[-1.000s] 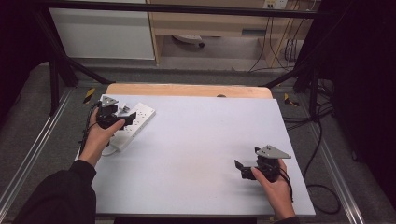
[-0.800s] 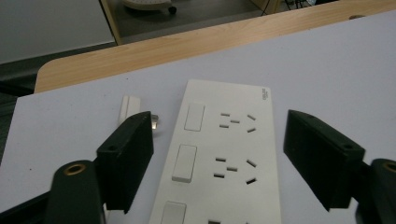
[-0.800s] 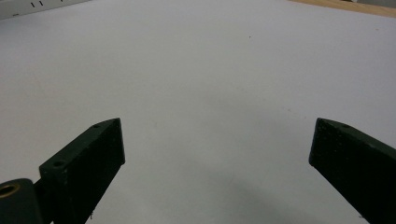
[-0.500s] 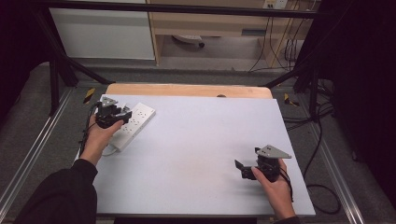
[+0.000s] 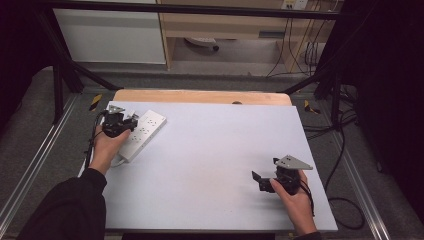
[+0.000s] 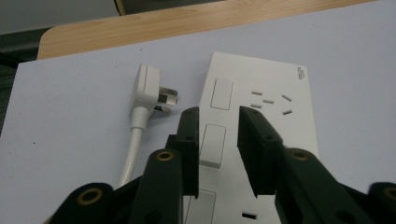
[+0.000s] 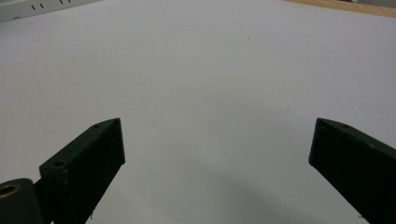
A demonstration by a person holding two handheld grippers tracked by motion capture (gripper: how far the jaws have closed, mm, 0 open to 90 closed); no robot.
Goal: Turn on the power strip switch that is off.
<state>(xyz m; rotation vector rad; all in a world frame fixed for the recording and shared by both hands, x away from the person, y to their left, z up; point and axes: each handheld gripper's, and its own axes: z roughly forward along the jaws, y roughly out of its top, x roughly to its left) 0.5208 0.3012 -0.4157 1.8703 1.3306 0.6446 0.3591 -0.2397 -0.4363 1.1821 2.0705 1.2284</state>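
In the left gripper view the power strip (image 6: 261, 93) runs off the bottom edge, and the black jaws cover part of its middle; whether they touch it cannot be told. The white cord (image 6: 132, 140) disappears behind them. The small print at the strip's far corner is unreadable. In the right gripper view only a sliver of the strip (image 7: 42, 8) shows at the top edge.

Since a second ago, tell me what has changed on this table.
The left hand-held gripper has just been closing its jaws over the white power strip; they stand narrow above it, gripping nothing. It moved little. The plug lies beside the strip, unplugged. The right hand-held gripper stayed put, jaws wide open over bare table.
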